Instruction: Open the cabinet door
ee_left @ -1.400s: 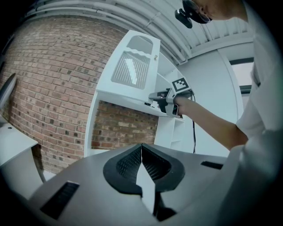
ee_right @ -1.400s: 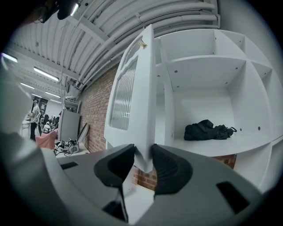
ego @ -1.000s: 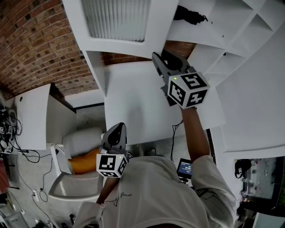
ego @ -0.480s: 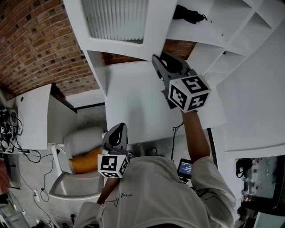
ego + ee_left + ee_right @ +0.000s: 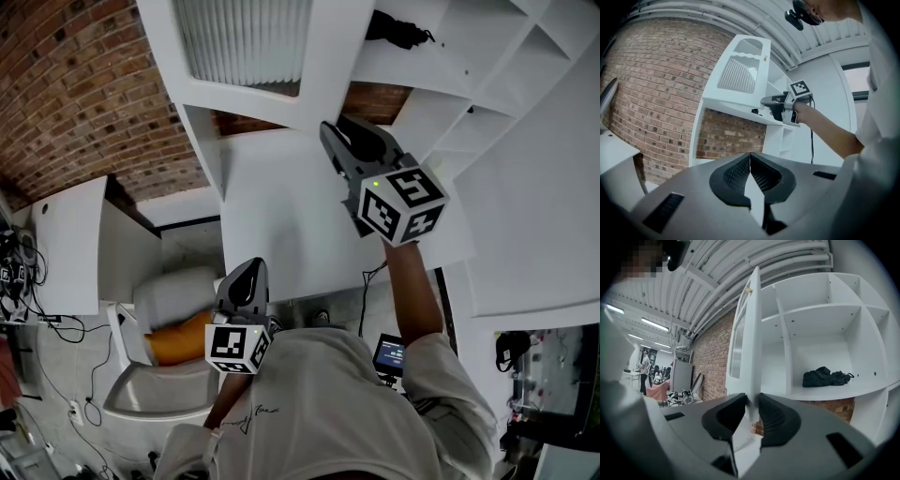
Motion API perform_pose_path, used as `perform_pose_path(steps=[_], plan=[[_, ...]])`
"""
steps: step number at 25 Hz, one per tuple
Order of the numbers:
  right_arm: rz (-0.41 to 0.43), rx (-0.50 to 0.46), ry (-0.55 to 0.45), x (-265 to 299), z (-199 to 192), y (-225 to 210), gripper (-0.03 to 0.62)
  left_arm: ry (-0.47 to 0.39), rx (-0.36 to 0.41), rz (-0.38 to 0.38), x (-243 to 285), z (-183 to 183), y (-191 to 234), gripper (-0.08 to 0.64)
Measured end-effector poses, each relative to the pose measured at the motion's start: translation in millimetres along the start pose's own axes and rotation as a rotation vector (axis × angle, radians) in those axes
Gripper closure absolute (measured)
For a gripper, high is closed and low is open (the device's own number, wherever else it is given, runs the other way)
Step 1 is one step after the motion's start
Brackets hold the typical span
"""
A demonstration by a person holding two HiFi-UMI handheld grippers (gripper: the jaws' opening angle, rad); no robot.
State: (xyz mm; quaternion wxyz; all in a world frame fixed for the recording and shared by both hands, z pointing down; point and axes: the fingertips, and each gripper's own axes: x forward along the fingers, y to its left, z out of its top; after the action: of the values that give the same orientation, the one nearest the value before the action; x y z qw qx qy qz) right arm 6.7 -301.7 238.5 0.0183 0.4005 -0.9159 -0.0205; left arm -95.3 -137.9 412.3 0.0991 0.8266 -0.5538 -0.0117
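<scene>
While the right tongs (image 5: 752, 401) had just been closing, they pinched the free edge of the cabinet door (image 5: 746, 329), which stood ajar between their jaws. The left tongs (image 5: 750, 157) sat closed and empty, well apart from it. Risk: the thin-edge grip likely slips if the pull leaves the hinge arc.

The cabinet door (image 5: 333, 56) is smooth white board with a matt, painted look. Its inset panel (image 5: 246, 37) is finely fluted and translucent, glass or plastic. Left of the door, the wall (image 5: 75, 84) is rough, matt red-brown brick. Right of the door, the shelving (image 5: 820, 333) has the same smooth white finish and carries a crumpled black cloth (image 5: 825, 377). Below the door, the left tool (image 5: 750, 161) is matt grey plastic with dark, finely ribbed pads.
</scene>
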Motion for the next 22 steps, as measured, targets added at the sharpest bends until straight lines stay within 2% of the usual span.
perform_pose_path(steps=[22], plan=[[0.097, 0.012, -0.018, -20, 1, 36, 0.512, 0.009, -0.007, -0.004, 0, -2, 2, 0.545]])
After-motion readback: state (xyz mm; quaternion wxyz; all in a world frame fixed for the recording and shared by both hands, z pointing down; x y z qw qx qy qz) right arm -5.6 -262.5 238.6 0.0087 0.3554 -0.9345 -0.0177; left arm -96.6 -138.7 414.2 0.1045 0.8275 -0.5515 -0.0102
